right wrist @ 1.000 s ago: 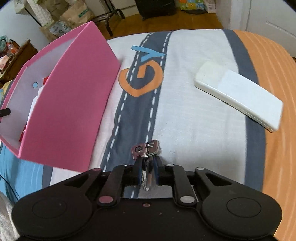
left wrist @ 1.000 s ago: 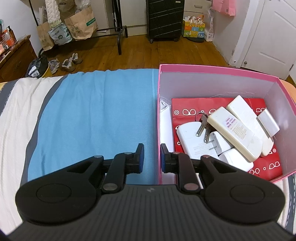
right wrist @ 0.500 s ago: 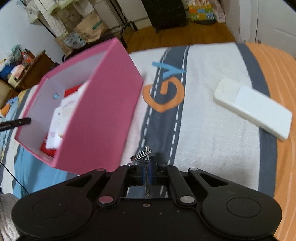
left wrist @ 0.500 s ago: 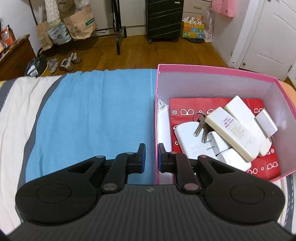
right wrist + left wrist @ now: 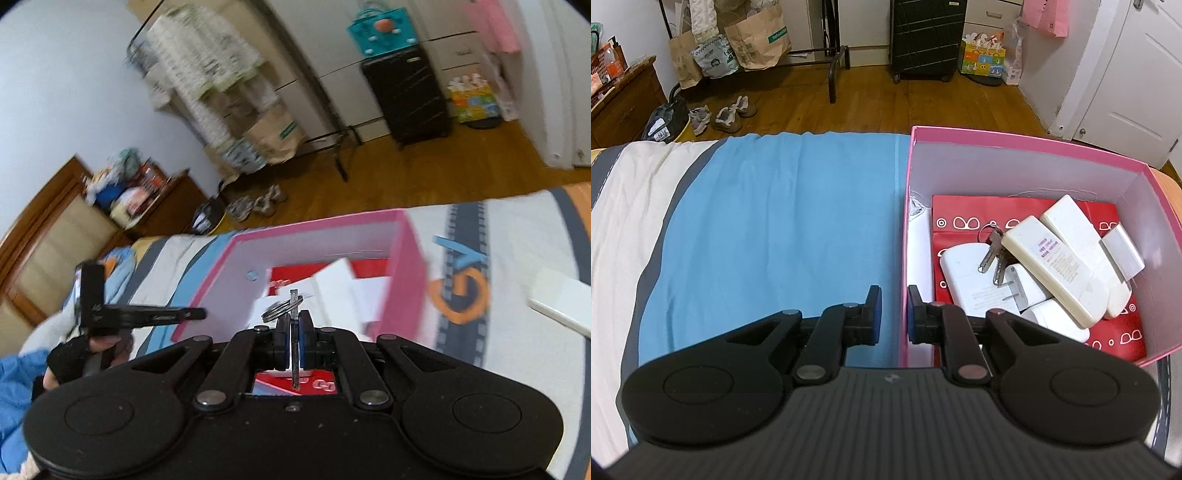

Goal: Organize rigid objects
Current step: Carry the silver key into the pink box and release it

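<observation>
The pink box is open-topped, its floor crowded by white chargers; the blue bedspread lies bare.

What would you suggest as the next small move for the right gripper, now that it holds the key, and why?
Probably carry it a little further forward over the pink box and then open. The right gripper is shut on the key above the near edge, and the left gripper clasps the box wall, steadying it.

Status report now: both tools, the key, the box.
Right tool shut on key, over pink box. Left tool clamps box wall. White remote lies on bed outside the box. Nothing in the way.
</observation>
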Demonstrator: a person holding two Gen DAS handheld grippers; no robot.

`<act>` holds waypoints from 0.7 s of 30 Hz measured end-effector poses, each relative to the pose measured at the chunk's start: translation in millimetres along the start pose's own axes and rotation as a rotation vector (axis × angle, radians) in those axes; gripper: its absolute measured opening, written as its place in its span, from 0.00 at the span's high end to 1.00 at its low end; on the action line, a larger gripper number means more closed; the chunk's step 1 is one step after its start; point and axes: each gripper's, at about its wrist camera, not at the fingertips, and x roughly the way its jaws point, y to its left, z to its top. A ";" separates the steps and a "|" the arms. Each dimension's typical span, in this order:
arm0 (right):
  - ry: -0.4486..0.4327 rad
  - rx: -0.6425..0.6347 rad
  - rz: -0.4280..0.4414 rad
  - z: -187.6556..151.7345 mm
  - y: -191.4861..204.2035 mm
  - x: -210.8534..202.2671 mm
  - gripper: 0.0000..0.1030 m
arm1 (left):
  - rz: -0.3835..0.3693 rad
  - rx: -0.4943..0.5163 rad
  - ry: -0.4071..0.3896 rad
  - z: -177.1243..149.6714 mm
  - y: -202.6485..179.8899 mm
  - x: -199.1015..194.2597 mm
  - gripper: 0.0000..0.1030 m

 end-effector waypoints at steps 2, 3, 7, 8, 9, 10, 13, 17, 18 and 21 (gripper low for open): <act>0.020 -0.039 -0.013 5.3 15.0 13.8 0.93 | -0.004 0.002 -0.002 -0.9 1.4 -0.7 0.86; 0.036 -0.048 -0.014 7.0 20.3 20.1 0.93 | -0.003 0.001 -0.002 -1.0 1.1 -0.5 0.85; 0.113 -0.105 -0.068 5.9 32.4 56.2 0.94 | -0.009 0.004 -0.006 -1.5 1.3 -0.3 0.85; 0.130 -0.124 -0.094 3.4 34.8 64.3 0.93 | -0.008 0.006 -0.007 -1.9 1.6 -0.9 0.85; 0.139 -0.152 -0.114 1.0 37.2 70.5 0.93 | -0.009 0.008 -0.008 -2.0 1.4 -0.9 0.85; 0.140 -0.183 -0.131 -1.6 40.4 73.9 0.93 | -0.011 0.009 -0.009 -1.9 1.8 -1.2 0.85; 0.118 -0.279 -0.189 -1.9 47.2 74.6 0.86 | -0.021 0.006 -0.010 -2.2 4.1 -1.7 0.85; 0.039 -0.331 -0.192 10.5 52.4 46.2 0.71 | -0.016 0.012 -0.011 -1.7 3.7 -1.8 0.85; 0.023 -0.338 -0.197 15.0 52.3 35.7 0.62 | -0.013 0.015 -0.012 -1.9 3.2 -2.4 0.85; -0.008 -0.400 -0.258 22.9 47.8 6.6 0.46 | -0.007 0.018 -0.011 -1.8 1.9 -3.1 0.85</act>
